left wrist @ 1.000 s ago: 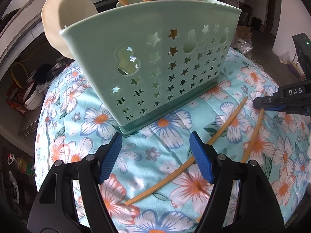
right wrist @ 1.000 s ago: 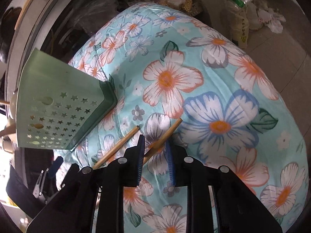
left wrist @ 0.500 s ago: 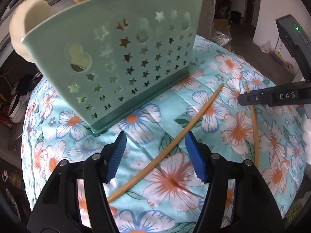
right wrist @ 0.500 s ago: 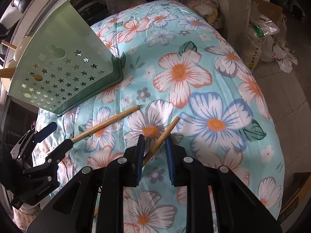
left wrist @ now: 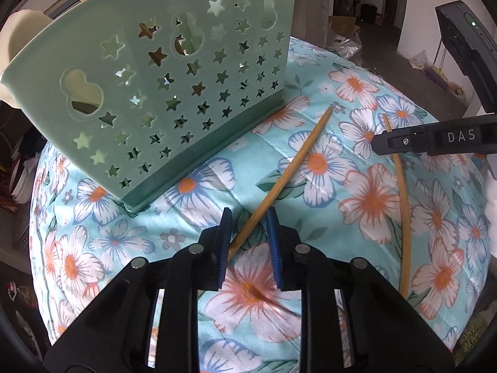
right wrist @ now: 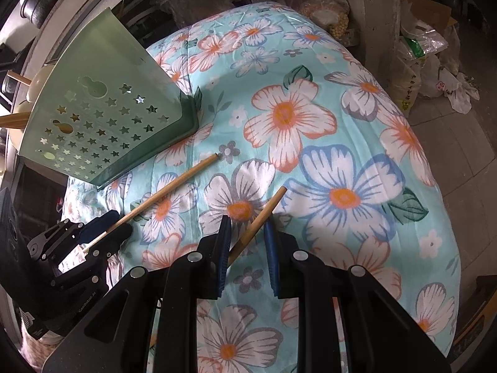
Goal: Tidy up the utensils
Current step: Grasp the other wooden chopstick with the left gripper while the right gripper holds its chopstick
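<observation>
Two bamboo chopsticks lie on your table, which is covered by a floral tablecloth (left wrist: 192,242). One green utensil caddy (left wrist: 174,93), pierced with star holes, stands toward the far left edge and holds more wooden sticks and a cream ladle (left wrist: 18,49).

Your left gripper (left wrist: 248,217) is closing its blue pads around the first chopstick (left wrist: 289,171), which sits between them, angled toward the caddy.

Your right gripper (right wrist: 247,227) has its pads drawn close around the second chopstick (right wrist: 264,214); whether they pinch it, I cannot tell.
</observation>
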`<move>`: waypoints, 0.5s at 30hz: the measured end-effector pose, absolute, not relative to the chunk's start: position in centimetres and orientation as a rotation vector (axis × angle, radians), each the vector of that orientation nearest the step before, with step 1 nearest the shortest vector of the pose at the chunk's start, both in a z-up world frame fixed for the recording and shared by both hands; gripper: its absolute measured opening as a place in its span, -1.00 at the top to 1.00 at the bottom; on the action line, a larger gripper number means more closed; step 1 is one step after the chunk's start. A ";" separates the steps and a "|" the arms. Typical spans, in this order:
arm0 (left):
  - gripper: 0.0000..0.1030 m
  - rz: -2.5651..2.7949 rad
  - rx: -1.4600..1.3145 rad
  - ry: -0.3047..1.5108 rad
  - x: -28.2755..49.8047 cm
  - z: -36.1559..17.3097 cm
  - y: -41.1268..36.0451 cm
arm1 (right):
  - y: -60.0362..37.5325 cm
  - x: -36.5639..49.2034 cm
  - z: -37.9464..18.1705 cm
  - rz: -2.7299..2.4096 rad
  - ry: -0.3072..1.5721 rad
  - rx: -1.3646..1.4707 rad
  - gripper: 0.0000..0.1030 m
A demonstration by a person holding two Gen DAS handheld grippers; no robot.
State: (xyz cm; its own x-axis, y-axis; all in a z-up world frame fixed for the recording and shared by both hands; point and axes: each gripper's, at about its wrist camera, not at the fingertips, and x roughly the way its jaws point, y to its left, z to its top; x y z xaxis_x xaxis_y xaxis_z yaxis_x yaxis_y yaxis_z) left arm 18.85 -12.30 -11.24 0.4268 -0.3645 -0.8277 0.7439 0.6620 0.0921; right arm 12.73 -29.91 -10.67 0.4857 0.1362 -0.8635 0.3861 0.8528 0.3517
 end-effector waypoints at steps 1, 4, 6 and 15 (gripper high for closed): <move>0.68 -0.715 0.484 0.886 18.9 -11.2 -12.3 | -29.9 12.7 -10.7 -0.159 1.065 0.551 0.59; 0.78 -0.703 0.458 0.914 18.8 -10.9 -12.0 | -29.9 12.6 -10.7 -0.148 1.061 0.544 0.58; 0.79 -0.697 0.451 0.930 18.5 -10.8 -11.7 | -29.9 12.6 -10.7 -0.140 1.058 0.541 0.58; 0.88 -0.708 0.357 1.053 17.1 -10.5 -10.3 | -29.7 12.0 -10.5 -0.060 1.058 0.510 0.58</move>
